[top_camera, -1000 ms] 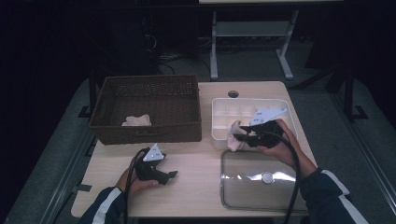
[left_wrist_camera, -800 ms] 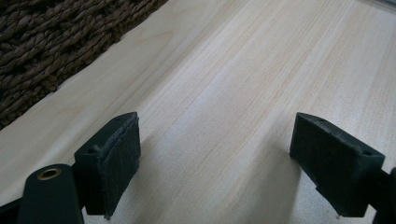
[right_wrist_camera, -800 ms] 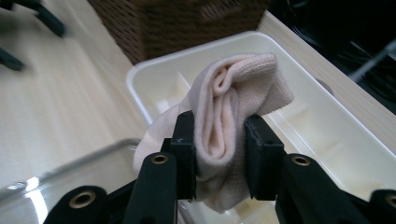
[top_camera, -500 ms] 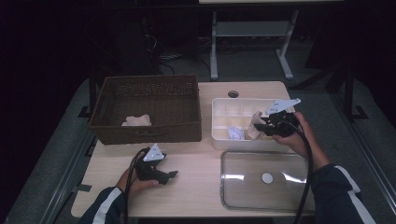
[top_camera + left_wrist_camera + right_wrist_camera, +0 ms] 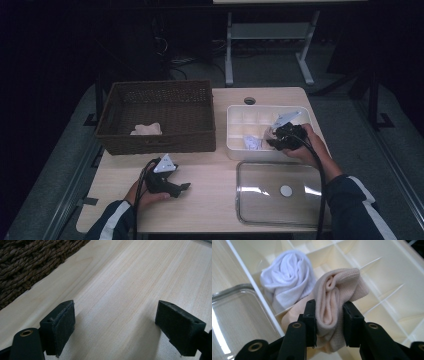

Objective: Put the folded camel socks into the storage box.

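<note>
My right gripper (image 5: 272, 140) (image 5: 329, 325) is shut on a rolled beige cloth (image 5: 334, 300) (image 5: 268, 135) and holds it over the white divided box (image 5: 235, 150) (image 5: 392, 282), low above its compartments. A rolled white cloth (image 5: 285, 280) (image 5: 251, 143) lies in the compartment beside it. My left gripper (image 5: 182, 189) (image 5: 116, 327) rests on the wooden table (image 5: 210, 170) (image 5: 125, 285) in front of the wicker basket (image 5: 160, 140), its jaws open with nothing between them. Another beige cloth (image 5: 146, 129) lies inside the basket.
The box's clear lid (image 5: 280, 192) (image 5: 237, 320) lies flat on the table in front of the box. A round hole (image 5: 249, 101) is in the tabletop behind the box. The basket wall (image 5: 30, 262) stands close to my left gripper.
My right gripper has carried the beige cloth from the box's front edge to over its compartments and lowered it. The left hand has stayed still.
</note>
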`<state>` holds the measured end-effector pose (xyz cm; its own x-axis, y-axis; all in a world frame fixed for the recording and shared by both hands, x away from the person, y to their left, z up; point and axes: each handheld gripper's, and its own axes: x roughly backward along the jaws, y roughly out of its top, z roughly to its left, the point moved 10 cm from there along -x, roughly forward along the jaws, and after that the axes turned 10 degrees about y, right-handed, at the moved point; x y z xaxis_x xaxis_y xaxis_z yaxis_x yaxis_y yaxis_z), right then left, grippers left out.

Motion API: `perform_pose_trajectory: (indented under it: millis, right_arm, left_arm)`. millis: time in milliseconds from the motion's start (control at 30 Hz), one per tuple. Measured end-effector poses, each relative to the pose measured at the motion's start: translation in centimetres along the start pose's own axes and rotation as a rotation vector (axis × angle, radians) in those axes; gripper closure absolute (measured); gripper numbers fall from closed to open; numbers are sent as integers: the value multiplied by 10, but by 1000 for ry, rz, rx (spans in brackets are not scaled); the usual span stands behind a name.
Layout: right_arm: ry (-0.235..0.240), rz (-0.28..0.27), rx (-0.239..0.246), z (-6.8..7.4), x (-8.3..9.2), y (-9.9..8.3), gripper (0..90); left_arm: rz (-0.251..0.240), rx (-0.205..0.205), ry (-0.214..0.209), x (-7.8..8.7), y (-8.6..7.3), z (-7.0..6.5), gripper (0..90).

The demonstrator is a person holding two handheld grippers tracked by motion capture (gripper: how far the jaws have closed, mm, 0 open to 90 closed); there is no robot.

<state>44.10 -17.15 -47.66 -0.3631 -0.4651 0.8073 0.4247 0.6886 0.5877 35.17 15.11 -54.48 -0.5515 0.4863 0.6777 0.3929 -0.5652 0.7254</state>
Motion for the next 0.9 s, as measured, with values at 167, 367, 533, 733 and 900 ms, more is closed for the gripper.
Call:
perform_pose_trajectory:
  millis: [167,367,533,733,900]
  right_arm:
    - [59,29,-23,4,-6,-5,643]
    - [101,25,-72,2,-3,-5,482]
    - [109,-59,-103,1,11,7,439]
    - [95,-99,-127,-4,12,15,547]
    - [59,-24,-149,-11,-7,5,635]
  left_arm:
    - [0,0,0,0,0,0,152]
    - [0,0,0,0,0,0,152]
    - [0,-1,1,0,0,0,152]
    - [1,1,3,0,0,0,152]
    - [3,2,5,-1,0,0,152]
